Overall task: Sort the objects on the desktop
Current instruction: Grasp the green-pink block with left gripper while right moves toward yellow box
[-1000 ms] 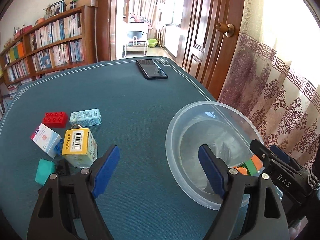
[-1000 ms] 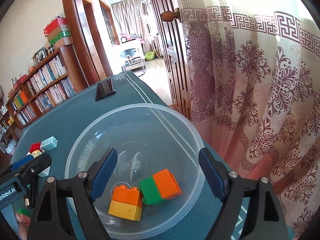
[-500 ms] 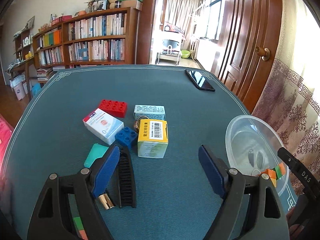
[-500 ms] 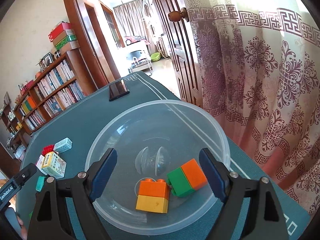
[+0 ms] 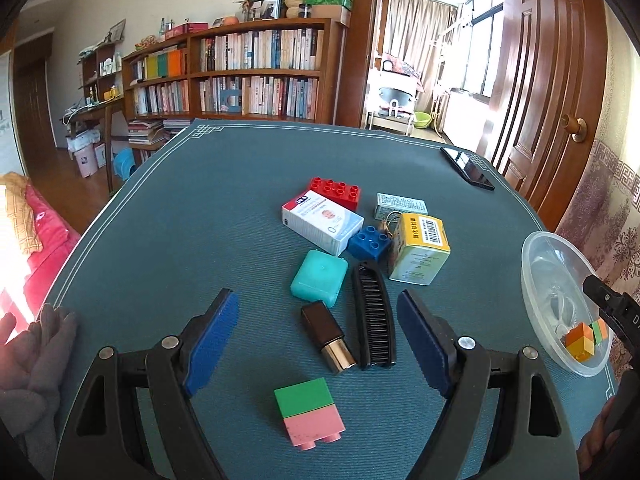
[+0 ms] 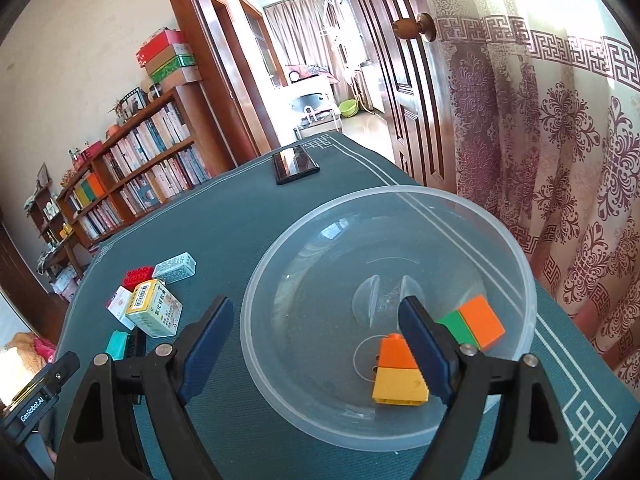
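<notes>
With two block pairs already in the clear bowl, both tools stand open and empty, the left tool over the green-and-pink block on the counter, judged next to be gripped
</notes>
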Demonstrator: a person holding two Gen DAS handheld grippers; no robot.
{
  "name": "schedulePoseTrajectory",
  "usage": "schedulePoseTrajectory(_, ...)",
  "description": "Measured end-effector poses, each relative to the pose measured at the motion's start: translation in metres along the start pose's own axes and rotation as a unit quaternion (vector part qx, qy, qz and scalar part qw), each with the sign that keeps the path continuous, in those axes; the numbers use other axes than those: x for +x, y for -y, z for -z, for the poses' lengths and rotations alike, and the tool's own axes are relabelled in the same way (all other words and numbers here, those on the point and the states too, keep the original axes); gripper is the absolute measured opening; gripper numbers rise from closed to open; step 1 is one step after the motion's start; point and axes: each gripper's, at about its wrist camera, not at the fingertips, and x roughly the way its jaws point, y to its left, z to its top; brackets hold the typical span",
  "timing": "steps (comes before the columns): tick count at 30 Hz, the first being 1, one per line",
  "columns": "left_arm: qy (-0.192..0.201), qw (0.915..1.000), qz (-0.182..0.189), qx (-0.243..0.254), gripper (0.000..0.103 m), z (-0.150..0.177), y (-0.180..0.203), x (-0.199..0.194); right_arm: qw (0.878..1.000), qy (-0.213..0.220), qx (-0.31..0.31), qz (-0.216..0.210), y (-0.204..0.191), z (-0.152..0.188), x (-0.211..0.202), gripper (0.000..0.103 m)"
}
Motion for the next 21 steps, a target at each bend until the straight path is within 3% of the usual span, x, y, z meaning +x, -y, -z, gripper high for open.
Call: schedulePoseTrajectory(21, -0.050, 0.9986, -0.019, 0.000, 0.084, 0.048, -0.023, 0.002, 0.994, -0.046, -0.067, -0.072, -0.062, 0.034, 0.006, 0.088)
